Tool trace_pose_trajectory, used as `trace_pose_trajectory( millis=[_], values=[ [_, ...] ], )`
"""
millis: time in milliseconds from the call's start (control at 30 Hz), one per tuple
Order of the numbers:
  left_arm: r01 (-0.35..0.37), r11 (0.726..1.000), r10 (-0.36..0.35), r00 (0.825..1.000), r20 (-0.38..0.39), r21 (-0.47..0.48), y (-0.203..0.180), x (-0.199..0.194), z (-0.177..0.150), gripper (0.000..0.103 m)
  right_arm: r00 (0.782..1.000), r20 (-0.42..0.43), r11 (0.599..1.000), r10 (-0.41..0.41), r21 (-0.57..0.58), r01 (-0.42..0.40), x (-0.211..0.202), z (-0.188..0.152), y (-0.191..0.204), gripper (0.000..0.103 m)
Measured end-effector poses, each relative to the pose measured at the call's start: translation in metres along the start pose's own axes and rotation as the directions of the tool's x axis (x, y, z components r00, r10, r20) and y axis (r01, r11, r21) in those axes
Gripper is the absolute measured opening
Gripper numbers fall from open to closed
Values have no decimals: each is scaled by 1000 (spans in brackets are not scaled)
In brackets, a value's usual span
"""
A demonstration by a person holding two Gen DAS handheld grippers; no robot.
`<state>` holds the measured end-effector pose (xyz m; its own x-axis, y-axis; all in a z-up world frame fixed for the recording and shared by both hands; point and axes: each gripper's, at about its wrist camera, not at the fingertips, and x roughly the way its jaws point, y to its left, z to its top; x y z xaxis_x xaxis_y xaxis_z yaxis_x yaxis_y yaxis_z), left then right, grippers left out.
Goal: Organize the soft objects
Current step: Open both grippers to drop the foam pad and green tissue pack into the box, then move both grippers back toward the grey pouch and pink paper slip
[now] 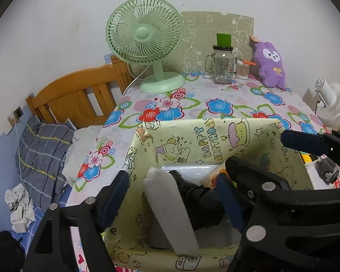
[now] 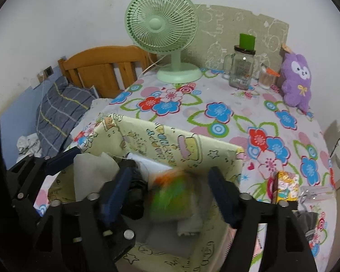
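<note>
While both grippers hover with fingers apart, a paper-lined box [image 2: 215, 149] on the bench [image 2: 238, 117] sits beneath them.
Between the right gripper [image 2: 170, 195] fingers a blurred green toy [image 2: 172, 195] is inside; a purple plush [image 2: 297, 81] far ahead remains unsorted; left gripper [image 1: 172, 195] holds nothing.

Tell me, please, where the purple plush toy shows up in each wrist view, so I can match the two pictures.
Left wrist view: the purple plush toy stands upper right, at the table's far edge against the wall.
Right wrist view: the toy sits at the right, again at the far edge.
Shared landmark: the green fan, left of the toy in both, with the glass jar between them.
</note>
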<state>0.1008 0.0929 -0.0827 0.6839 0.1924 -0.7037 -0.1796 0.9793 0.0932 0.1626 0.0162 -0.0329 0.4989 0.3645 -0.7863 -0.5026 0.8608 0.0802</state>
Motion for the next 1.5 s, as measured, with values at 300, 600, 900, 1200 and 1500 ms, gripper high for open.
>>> trace_pose_trajectory(
  millis=[300, 600, 900, 1200, 1500],
  values=[
    [43, 999, -43, 999, 33, 1, -12, -15, 7, 89, 999, 41, 1000, -26, 15, 26, -19, -1, -11, 86],
    [65, 998, -65, 994, 92, 8, -34, -38, 14, 94, 992, 105, 997, -64, 45, 60, -49, -6, -30, 93],
    [87, 996, -91, 987, 135, 36, -56, -57, 18, 98, 982, 158, 992, -108, 87, 95, -78, -16, -52, 102],
    [118, 991, -127, 981, 149, 69, -86, -73, 17, 100, 968, 183, 982, -170, 115, 150, -106, -30, -72, 103],
    [173, 982, -184, 971, 154, 81, -112, -85, 14, 101, 933, 239, 960, -270, 138, 243, -135, -47, -87, 103]
  ],
)
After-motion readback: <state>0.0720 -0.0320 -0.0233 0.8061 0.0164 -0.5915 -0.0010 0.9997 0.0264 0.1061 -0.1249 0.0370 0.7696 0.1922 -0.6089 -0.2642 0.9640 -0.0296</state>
